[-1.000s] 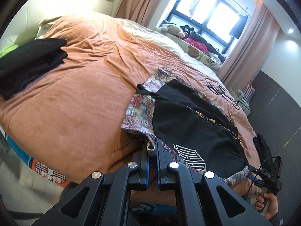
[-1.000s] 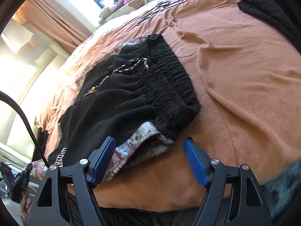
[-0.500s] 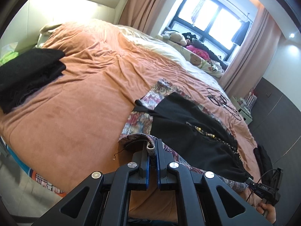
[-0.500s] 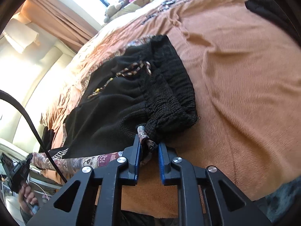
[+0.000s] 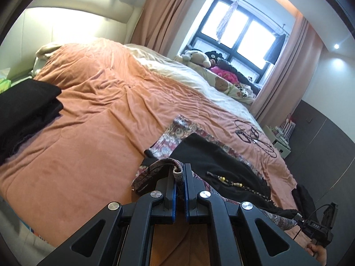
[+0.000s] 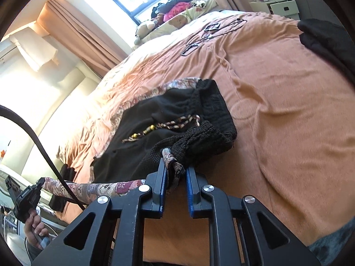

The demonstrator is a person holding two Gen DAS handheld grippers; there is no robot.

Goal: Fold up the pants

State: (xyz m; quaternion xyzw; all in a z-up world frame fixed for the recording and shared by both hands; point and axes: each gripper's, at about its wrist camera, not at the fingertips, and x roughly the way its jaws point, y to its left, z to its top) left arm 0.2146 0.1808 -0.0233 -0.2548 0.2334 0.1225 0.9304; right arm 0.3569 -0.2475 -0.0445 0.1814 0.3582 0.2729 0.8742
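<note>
- Left gripper (image 5: pixel 179 173): jaws nearly closed, pinching a patterned hem edge of the pants (image 5: pixel 224 166); fabric bunches up between the blue pads.
- Right gripper (image 6: pixel 175 173): jaws narrowed onto a gathered wad of patterned fabric plus the black knit waistband (image 6: pixel 206 137); a slim gap shows beside the right pad.
- Pants: black with paisley-patterned trim, lying on the orange blanket (image 5: pixel 88 119) of the bed, near its front edge. Near edge is lifted off the blanket at both grip points.
- A patterned strip of the pants (image 6: pixel 88 188) stretches taut in the right wrist view, from the right gripper leftward to the other gripper (image 6: pixel 24 197).
- Beaded drawstring (image 6: pixel 164 126) lies loose across the black front panel, just behind the waistband.
- Left wrist view: the right gripper unit (image 5: pixel 317 226) sits at the lower right with the far end of the pants running to it.
- Folded black garment (image 5: pixel 24 110) sits on the blanket well apart from the pants, to the left.
- Black cord tangle (image 5: pixel 255 137) on the blanket beyond the pants.
- Stuffed toys (image 5: pixel 197 57) along the window ledge.
</note>
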